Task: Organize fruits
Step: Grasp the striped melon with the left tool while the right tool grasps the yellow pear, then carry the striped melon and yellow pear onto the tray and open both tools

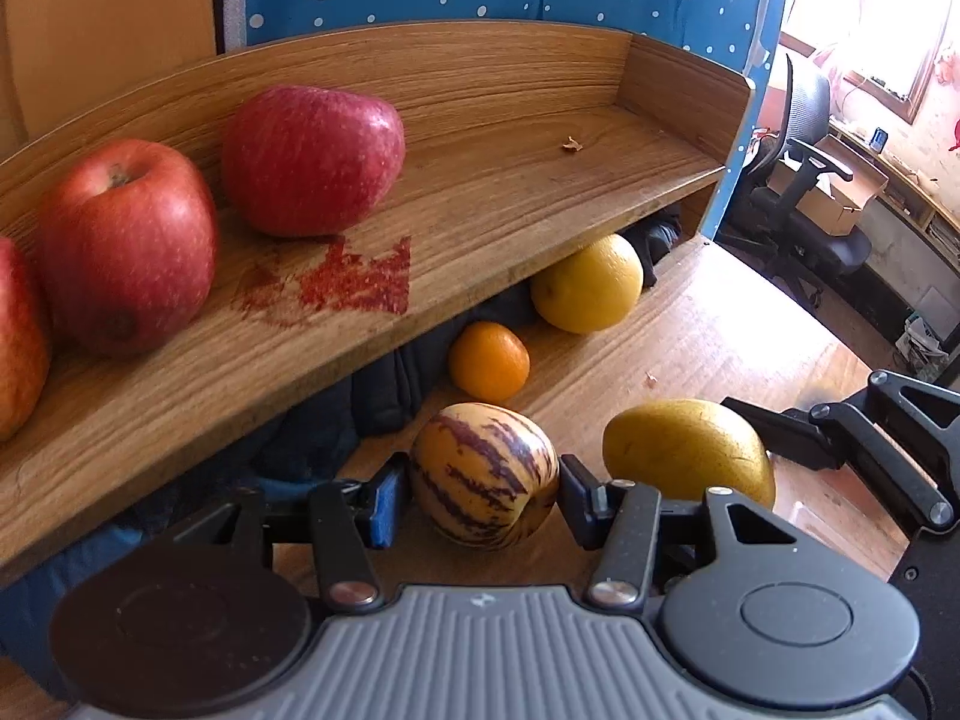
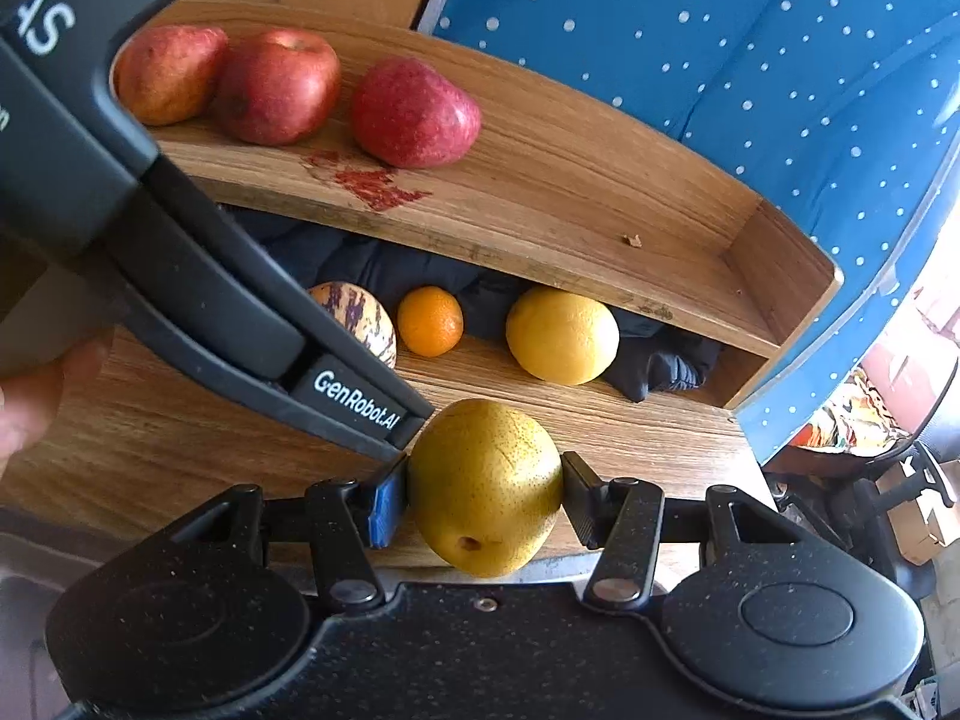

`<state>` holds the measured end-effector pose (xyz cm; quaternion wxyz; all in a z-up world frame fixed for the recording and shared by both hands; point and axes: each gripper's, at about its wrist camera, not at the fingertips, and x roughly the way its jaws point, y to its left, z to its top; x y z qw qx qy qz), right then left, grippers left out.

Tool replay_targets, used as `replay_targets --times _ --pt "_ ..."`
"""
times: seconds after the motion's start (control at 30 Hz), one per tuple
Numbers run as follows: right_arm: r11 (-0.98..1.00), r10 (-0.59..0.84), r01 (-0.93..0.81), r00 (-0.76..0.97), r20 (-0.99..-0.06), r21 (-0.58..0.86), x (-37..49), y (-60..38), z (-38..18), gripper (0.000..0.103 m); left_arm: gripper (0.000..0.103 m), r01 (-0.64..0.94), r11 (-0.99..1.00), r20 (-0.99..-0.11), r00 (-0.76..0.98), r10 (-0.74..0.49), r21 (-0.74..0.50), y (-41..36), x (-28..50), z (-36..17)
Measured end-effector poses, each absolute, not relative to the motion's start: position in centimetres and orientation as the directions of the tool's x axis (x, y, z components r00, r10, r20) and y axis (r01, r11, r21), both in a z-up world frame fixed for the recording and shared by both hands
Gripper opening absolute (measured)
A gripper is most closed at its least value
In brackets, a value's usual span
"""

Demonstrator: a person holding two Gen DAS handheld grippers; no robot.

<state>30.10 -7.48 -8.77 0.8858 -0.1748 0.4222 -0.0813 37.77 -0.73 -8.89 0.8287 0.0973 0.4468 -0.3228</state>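
Three apples (image 2: 282,84) sat in a row on the shelf (image 2: 540,192). Under the shelf, on the table (image 2: 630,432), lay a small orange (image 2: 430,321), a grapefruit (image 2: 561,336) to its right and a striped melon (image 2: 366,315) to its left. A pear (image 2: 486,486) was before the shelf.

Three red apples (image 2: 414,114) stand in a row on the shelf (image 2: 600,204), toward its left end; in the left wrist view the leftmost of them is cut off by the frame. On the surface (image 2: 150,432) under the shelf's front edge lie one small orange (image 2: 430,321) and one larger round yellow citrus fruit (image 2: 561,336). There is one cream fruit with purple stripes (image 1: 483,476) and one yellow-brown pear (image 2: 486,486), each between a pair of tongs. That makes seven fruits in all, of five kinds. There are two tongs: the left tongs (image 1: 477,495) and the right tongs (image 2: 480,498). One dark bundle of cloth (image 2: 660,360) lies under the shelf.
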Motion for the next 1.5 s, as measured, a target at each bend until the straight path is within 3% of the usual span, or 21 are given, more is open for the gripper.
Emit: replay_targets --times 0.37,0.7,1.5 --pt "0.920 -0.343 0.081 0.641 -0.687 -0.384 26.3 -8.2 -6.1 0.055 0.056 0.631 0.759 -0.787 0.382 -0.484 -0.161 -1.1 35.5 -6.9" --pt "0.920 -0.392 0.242 0.574 -0.719 -0.309 24.0 -11.3 -5.9 0.055 0.056 0.698 0.693 -0.803 0.305 -0.512 -0.177 -1.4 32.0 -6.4" --pt "0.925 -0.353 0.316 0.517 -0.780 -0.210 23.1 -13.1 -6.9 0.055 0.057 0.741 0.640 -0.832 0.212 -0.512 -0.205 0.1 28.8 -7.2"
